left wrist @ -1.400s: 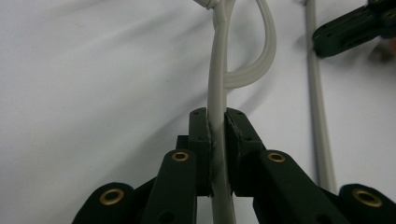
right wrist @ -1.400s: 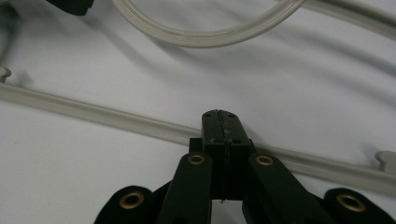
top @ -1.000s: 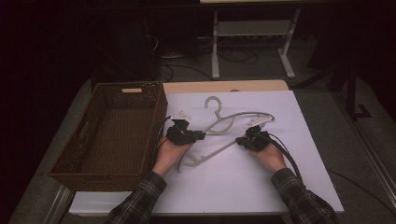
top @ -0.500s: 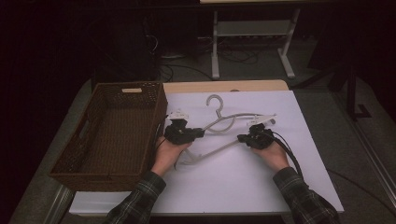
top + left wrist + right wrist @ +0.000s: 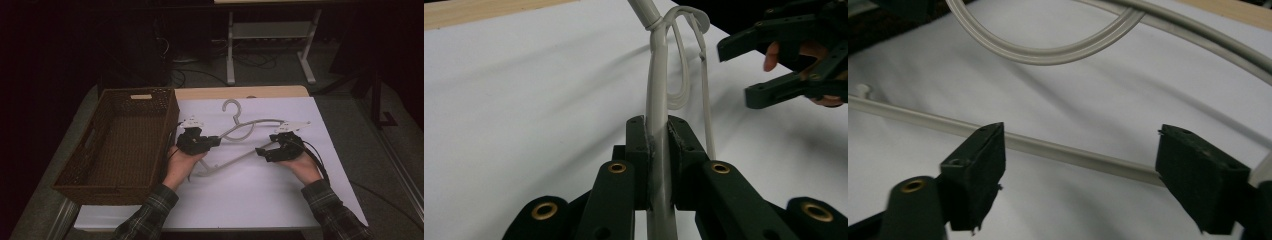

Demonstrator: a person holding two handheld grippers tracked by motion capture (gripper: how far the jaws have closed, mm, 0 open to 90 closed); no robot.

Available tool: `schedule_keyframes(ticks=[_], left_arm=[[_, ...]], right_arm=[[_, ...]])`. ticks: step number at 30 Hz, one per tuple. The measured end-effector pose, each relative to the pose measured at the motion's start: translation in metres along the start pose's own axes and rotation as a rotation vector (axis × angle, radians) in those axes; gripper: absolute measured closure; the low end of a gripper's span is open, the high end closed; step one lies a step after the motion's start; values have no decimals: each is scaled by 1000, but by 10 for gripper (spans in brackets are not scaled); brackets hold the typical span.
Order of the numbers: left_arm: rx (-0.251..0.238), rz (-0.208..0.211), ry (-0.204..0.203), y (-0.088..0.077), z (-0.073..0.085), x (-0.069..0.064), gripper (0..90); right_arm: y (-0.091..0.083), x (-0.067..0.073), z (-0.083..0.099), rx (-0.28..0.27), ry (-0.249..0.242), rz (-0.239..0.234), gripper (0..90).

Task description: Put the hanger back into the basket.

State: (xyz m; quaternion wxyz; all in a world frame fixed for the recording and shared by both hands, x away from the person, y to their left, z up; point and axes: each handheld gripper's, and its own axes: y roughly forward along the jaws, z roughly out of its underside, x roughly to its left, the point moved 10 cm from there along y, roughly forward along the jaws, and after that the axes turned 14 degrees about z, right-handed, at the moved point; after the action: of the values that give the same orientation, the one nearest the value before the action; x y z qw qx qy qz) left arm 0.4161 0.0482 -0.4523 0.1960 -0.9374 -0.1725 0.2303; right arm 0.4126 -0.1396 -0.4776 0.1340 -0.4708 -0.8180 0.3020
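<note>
The left claw point(image 5: 659, 150) is pinched tight on the hanger point(image 5: 240, 135) at its left shoulder, over the white surface point(image 5: 260, 195). The right claw point(image 5: 1078, 175) is spread wide, its jaws either side of the hanger's lower bar without touching it. A wicker basket point(image 5: 75, 175) sits just left of the left hand point(image 5: 181, 162).

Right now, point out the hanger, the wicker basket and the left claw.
hanger point(image 5: 233, 106): high view, on its hook at the top.
wicker basket point(image 5: 140, 93): high view, on the far rim.
left claw point(image 5: 659, 150): left gripper view, between its fingertips, shut on the hanger's bar.
</note>
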Motion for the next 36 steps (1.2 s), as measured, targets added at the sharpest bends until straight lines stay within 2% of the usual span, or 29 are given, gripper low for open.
schedule_keyframes(ticks=[4,9,12,15,22,27,36], left_arm=[[-5,-8,-7,-3,-2,-1,816],[-20,-3,-22,-8,-7,-4,815],[-20,-4,-20,-10,-10,-6,815],[-12,-12,-18,-13,-13,-10,815],[-19,-17,-34,-24,-22,-15,815],[-20,-43,-20,-37,-35,-17,814],[-36,-22,-49,-51,-47,-19,814]], right_arm=[[-9,-1,-1,-18,17,9,140],[-19,1,7,-20,9,19,120],[-28,1,9,-47,9,19,122],[-34,2,15,-51,9,16,116],[-41,2,29,-43,5,18,110],[-47,-1,30,-54,8,20,107],[-51,-5,36,-55,15,27,108]])
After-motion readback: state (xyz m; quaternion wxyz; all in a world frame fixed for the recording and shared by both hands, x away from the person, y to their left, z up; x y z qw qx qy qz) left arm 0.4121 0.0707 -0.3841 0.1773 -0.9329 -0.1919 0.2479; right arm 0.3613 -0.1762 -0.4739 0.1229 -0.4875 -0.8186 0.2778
